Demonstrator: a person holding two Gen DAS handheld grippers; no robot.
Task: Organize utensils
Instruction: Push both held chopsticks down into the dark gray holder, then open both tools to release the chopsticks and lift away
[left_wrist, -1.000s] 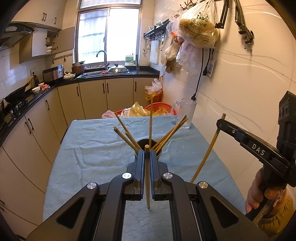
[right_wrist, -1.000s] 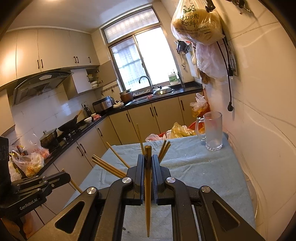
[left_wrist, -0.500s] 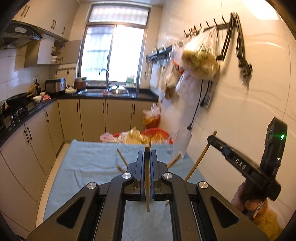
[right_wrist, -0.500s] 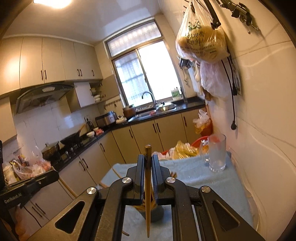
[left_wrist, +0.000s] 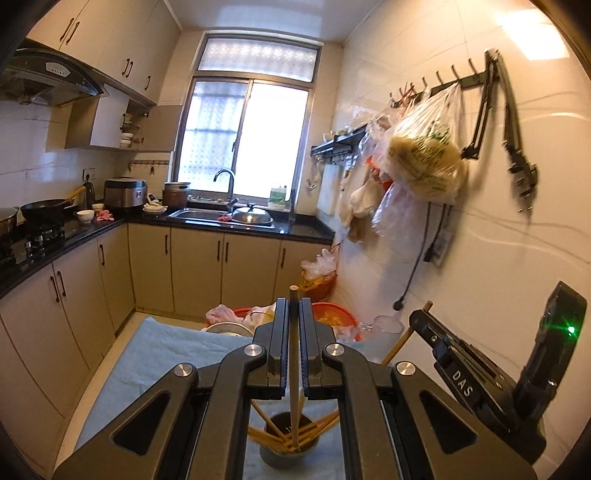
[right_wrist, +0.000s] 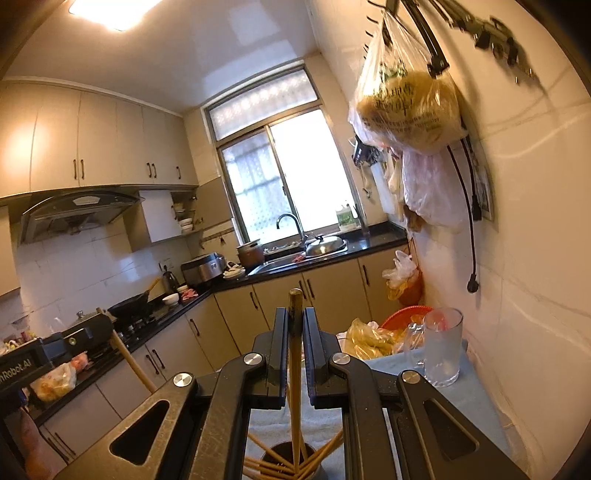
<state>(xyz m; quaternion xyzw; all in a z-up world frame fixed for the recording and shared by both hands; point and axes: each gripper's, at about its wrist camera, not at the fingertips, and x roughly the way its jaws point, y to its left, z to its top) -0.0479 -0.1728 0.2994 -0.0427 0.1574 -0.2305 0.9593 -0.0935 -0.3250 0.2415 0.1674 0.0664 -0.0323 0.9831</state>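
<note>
Both wrist views look forward along their fingers from close above the dark holder, facing the window; 2 views share holder, sink counter, right wall.

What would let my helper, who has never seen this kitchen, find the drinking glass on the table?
Start at the table under the light blue cloth against the white tiled wall. At its far corner by the wall stands the tall clear handled glass mug. Unlike the dark round chopstick holder nearby, it is see-through and stands apart.

right gripper clamps chopstick | tip inside cup
</note>
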